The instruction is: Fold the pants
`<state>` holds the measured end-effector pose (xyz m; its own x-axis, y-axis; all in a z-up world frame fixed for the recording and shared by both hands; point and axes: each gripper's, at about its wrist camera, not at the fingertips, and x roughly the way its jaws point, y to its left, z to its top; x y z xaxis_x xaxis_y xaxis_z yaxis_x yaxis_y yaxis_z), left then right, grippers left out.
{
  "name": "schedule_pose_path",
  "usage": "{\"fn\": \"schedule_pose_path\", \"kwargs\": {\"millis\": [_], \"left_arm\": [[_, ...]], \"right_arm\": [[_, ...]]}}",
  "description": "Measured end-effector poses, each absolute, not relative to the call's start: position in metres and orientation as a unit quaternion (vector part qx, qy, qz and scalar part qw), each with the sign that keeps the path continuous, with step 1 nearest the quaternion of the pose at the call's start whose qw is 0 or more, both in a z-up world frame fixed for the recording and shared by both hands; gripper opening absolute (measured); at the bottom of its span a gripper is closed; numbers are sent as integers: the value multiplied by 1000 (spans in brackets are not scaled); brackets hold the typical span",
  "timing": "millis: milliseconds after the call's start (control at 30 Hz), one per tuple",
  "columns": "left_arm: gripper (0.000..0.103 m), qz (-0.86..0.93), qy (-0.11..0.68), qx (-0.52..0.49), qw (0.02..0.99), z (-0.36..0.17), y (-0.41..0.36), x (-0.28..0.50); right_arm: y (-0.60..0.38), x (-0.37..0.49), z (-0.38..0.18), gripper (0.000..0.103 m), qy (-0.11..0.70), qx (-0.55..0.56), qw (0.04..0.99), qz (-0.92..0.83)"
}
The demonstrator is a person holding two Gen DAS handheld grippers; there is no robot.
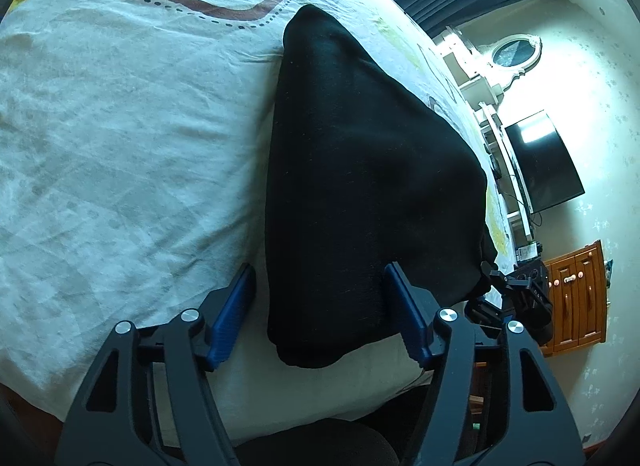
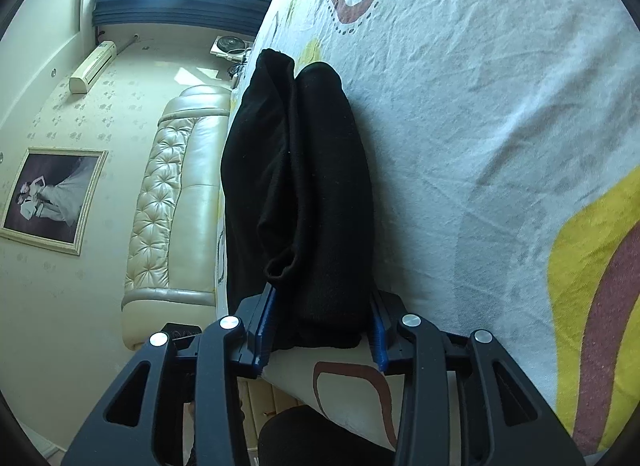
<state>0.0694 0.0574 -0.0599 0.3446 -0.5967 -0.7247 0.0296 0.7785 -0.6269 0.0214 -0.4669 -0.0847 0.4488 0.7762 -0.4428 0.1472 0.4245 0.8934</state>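
Black pants (image 1: 360,185) lie folded in a thick bundle on the white patterned bedsheet (image 1: 120,165). My left gripper (image 1: 320,278) is open, its blue-padded fingers (image 1: 236,306) straddling the near corner of the bundle without closing on it. In the right wrist view the pants (image 2: 300,185) show as stacked folded layers. My right gripper (image 2: 322,306) is open with its jaws on either side of the near end of the bundle. The other gripper (image 1: 520,290) shows at the bundle's right edge in the left wrist view.
The bed edge runs close to the pants on the right. Beyond it stand a white dresser with oval mirror (image 1: 512,53), a dark TV (image 1: 548,161) and a wooden cabinet (image 1: 576,298). A tufted cream headboard (image 2: 172,205) and framed photo (image 2: 52,197) lie left.
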Motion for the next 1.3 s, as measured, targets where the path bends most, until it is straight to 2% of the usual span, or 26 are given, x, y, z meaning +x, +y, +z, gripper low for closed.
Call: {"fn": "schedule_pose_path", "kwargs": {"millis": [33, 100, 267, 467, 733, 833, 967, 1300], "left_arm": [[70, -207, 535, -267, 774, -61, 58, 70], [80, -221, 533, -262, 774, -60, 56, 70], [91, -240, 524, -225, 786, -58, 43, 66], [91, -243, 514, -208, 796, -59, 39, 62], [91, -222, 520, -285, 774, -62, 55, 67], [91, -211, 520, -270, 782, -59, 53, 64], [91, -191, 521, -202, 807, -51, 43, 56], [92, -114, 500, -102, 852, -27, 35, 30]], "right_arm": [[-468, 21, -86, 43, 473, 492, 695, 225], [-469, 20, -87, 46, 471, 501, 689, 229], [-475, 18, -91, 47, 465, 522, 673, 241], [-474, 13, -89, 47, 470, 520, 673, 238], [-479, 12, -84, 50, 481, 490, 692, 223], [-477, 11, -82, 50, 482, 480, 700, 215], [-475, 12, -79, 51, 487, 461, 714, 202], [-455, 1, -58, 72, 503, 375, 759, 175]]}}
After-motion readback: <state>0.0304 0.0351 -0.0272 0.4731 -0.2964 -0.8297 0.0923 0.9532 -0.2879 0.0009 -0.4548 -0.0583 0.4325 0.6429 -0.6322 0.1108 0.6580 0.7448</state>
